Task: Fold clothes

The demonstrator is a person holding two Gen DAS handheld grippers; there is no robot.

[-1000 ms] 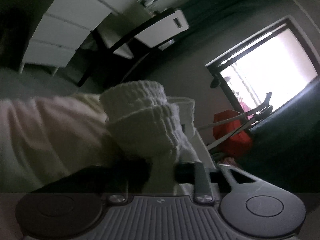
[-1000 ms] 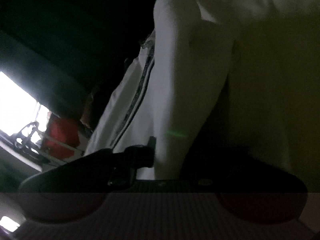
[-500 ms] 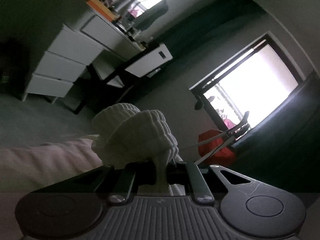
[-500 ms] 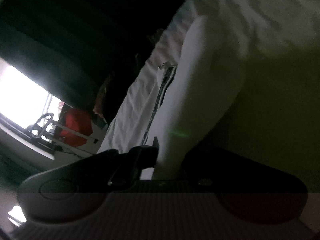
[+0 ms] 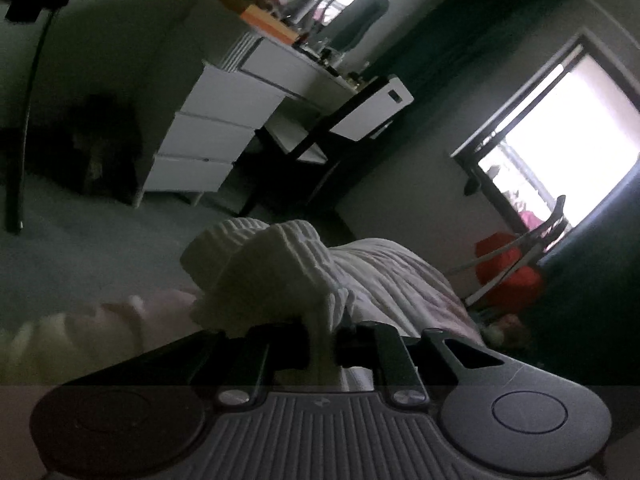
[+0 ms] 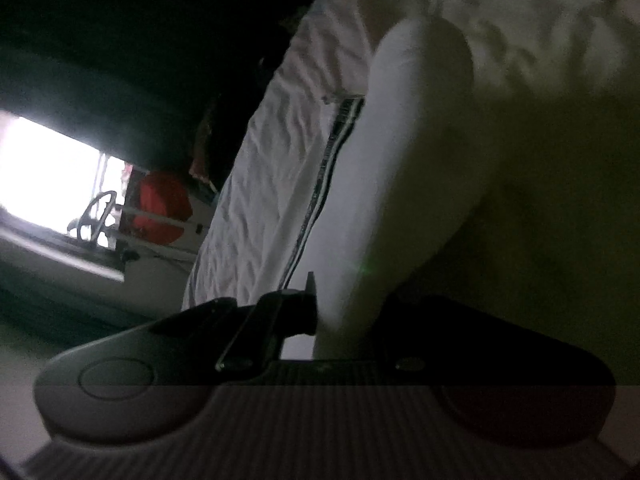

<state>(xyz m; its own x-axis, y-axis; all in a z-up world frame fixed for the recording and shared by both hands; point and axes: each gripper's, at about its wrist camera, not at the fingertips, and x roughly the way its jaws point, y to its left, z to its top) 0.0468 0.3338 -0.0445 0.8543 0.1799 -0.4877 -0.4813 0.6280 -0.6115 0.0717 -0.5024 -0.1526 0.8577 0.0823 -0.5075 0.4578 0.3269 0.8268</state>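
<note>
My left gripper (image 5: 323, 350) is shut on the ribbed cuff (image 5: 276, 268) of a white garment, which bunches up above the jaws. My right gripper (image 6: 344, 316) is shut on a smooth white fold of the same garment (image 6: 404, 152), which rises from the jaws in a tall rounded ridge. A dark striped trim (image 6: 320, 184) runs along the garment's left side. Both grippers hold the cloth above a bed with a crumpled white sheet (image 5: 400, 276), which also shows in the right wrist view (image 6: 272, 184).
A white chest of drawers (image 5: 216, 120) and a dark desk chair (image 5: 320, 136) stand across the grey floor. A bright window (image 5: 560, 140) is to the right. A red bag (image 5: 512, 276) sits by the bed's far end; it also shows in the right wrist view (image 6: 160, 204).
The left gripper has lifted and tilted, so the cuff sits lower in view and more of the room shows. The right gripper has moved back, showing more bed sheet.
</note>
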